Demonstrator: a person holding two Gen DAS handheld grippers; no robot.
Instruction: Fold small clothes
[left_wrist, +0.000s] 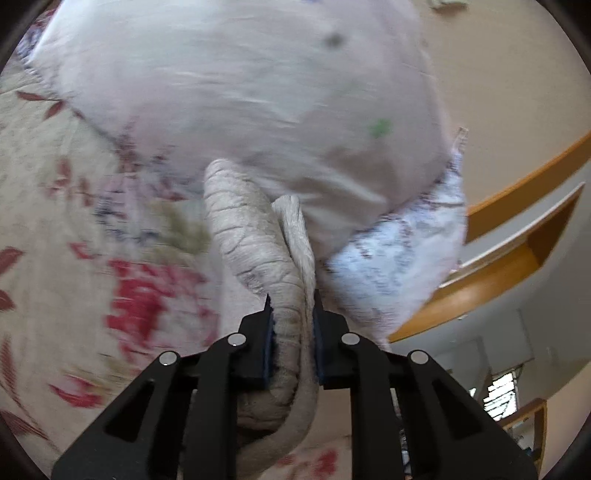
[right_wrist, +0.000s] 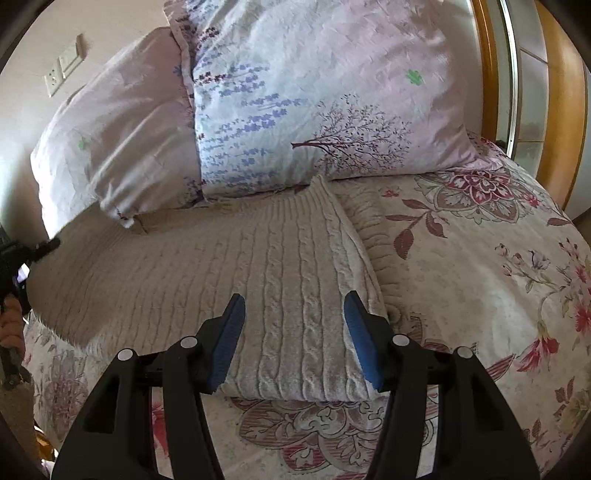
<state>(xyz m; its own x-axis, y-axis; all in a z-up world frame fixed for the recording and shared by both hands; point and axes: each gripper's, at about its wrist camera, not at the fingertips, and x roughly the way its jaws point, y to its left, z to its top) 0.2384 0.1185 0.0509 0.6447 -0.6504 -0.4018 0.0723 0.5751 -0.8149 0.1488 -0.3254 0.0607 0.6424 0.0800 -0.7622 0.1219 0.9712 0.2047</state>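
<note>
Your left gripper (left_wrist: 291, 314) pinches the cable-knit sweater (right_wrist: 258, 258) edge; your right gripper (right_wrist: 295, 306) hangs open, so the thin bite may slip.

pillows (right_wrist: 295, 110) blocking behind; bedspread (right_wrist: 480, 277) clear rt

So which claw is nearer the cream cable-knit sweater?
Left. The left claw is shut on a bunched fold of the sweater; the right claw is open, its pads astride the folded edge without pressing it.

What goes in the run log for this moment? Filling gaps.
left tool: shut on sweater | right tool: open over sweater fold | surface: bedspread
</note>
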